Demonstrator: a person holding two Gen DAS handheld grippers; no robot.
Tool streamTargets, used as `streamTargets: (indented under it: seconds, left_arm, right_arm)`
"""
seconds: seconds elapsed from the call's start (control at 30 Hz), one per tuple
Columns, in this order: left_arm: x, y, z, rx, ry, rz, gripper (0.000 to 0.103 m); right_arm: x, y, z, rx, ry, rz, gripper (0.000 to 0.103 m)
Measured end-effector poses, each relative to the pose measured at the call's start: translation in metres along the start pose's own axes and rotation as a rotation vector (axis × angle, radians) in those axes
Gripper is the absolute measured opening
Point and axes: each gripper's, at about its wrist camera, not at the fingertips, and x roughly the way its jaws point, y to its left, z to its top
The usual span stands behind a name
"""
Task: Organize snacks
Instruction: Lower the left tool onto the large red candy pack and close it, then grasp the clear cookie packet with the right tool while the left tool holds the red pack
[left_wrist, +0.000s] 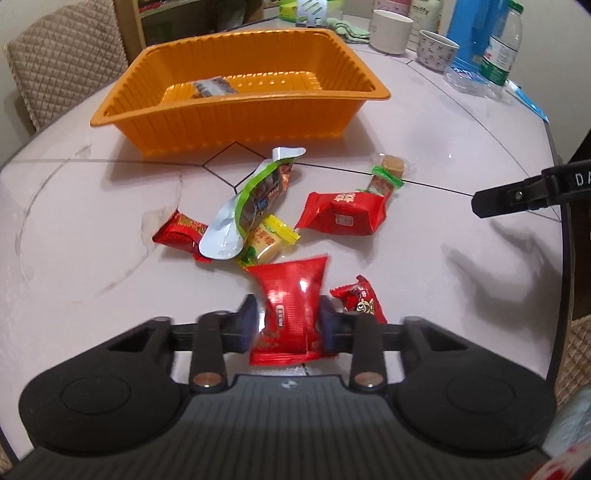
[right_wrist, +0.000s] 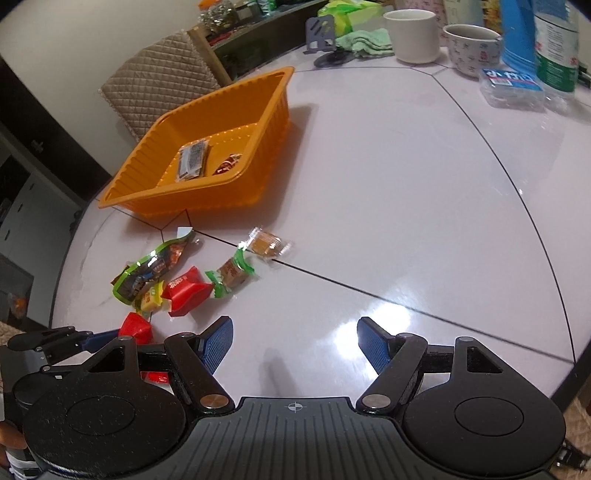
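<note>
My left gripper (left_wrist: 288, 317) is shut on a red snack packet (left_wrist: 291, 295), held just above the white table (left_wrist: 443, 236). Several loose snacks lie ahead: a silver-green pouch (left_wrist: 251, 206), a yellow packet (left_wrist: 267, 240), a red packet (left_wrist: 341, 214), a small red one (left_wrist: 181, 230) and a small red candy (left_wrist: 360, 301). The orange basket (left_wrist: 236, 110) beyond them holds a dark wrapped snack (left_wrist: 214, 88). My right gripper (right_wrist: 295, 345) is open and empty over bare table, right of the snack pile (right_wrist: 177, 280). The basket (right_wrist: 207, 192) holds two snacks in this view.
White cups (right_wrist: 415, 35), a green cloth (right_wrist: 365, 42), water bottles (right_wrist: 554, 44) and a blue box stand at the table's far side. A quilted chair (right_wrist: 159, 85) stands behind the basket. A clear-wrapped cookie (right_wrist: 267, 243) and a green-ended candy (right_wrist: 232, 275) lie toward the table's middle.
</note>
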Motion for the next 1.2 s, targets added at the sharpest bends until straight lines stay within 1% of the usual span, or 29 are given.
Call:
streamTargets:
  seconds: [0.17, 0.37, 0.4, 0.43, 0.5, 0.57, 0.63, 0.7, 0.8, 1.1, 1.17, 1.2]
  left_arm:
    - [-0.005, 0.005, -0.004, -0.053, -0.006, 0.013, 0.025]
    - [-0.019, 0.019, -0.011, -0.136, -0.015, 0.048, 0.025]
    - [-0.021, 0.023, -0.012, -0.152, -0.018, 0.054, 0.025]
    - [-0.024, 0.027, -0.013, -0.168, -0.020, 0.062, 0.025]
    - [-0.028, 0.034, -0.015, -0.198, -0.025, 0.078, 0.025]
    - [-0.032, 0.042, -0.016, -0.226, -0.030, 0.093, 0.025]
    - [-0.035, 0.048, -0.017, -0.251, -0.034, 0.104, 0.025]
    - [-0.038, 0.053, -0.018, -0.277, -0.038, 0.107, 0.025]
    - [-0.040, 0.058, -0.018, -0.303, -0.042, 0.111, 0.025]
    - [-0.041, 0.064, -0.015, -0.326, -0.044, 0.124, 0.025]
    - [-0.041, 0.064, -0.014, -0.328, -0.045, 0.124, 0.025]
    - [-0.041, 0.064, -0.014, -0.329, -0.045, 0.124, 0.025]
  right_arm:
    - [0.007, 0.003, 0.008, -0.070, -0.031, 0.020, 0.074]
    - [0.019, 0.005, 0.021, -0.195, -0.095, 0.036, 0.073]
    - [0.022, 0.005, 0.023, -0.221, -0.101, 0.043, 0.069]
    - [0.025, 0.006, 0.026, -0.250, -0.101, 0.047, 0.059]
    - [0.032, 0.007, 0.030, -0.296, -0.093, 0.062, 0.053]
    - [0.038, 0.008, 0.033, -0.339, -0.095, 0.065, 0.052]
    - [0.045, 0.011, 0.035, -0.391, -0.091, 0.069, 0.048]
    - [0.053, 0.014, 0.035, -0.435, -0.077, 0.063, 0.044]
    - [0.064, 0.018, 0.035, -0.481, -0.061, 0.070, 0.041]
    - [0.080, 0.033, 0.032, -0.613, -0.058, 0.044, 0.040]
    - [0.084, 0.035, 0.031, -0.630, -0.049, 0.033, 0.038]
    - [0.085, 0.036, 0.030, -0.634, -0.044, 0.031, 0.033]
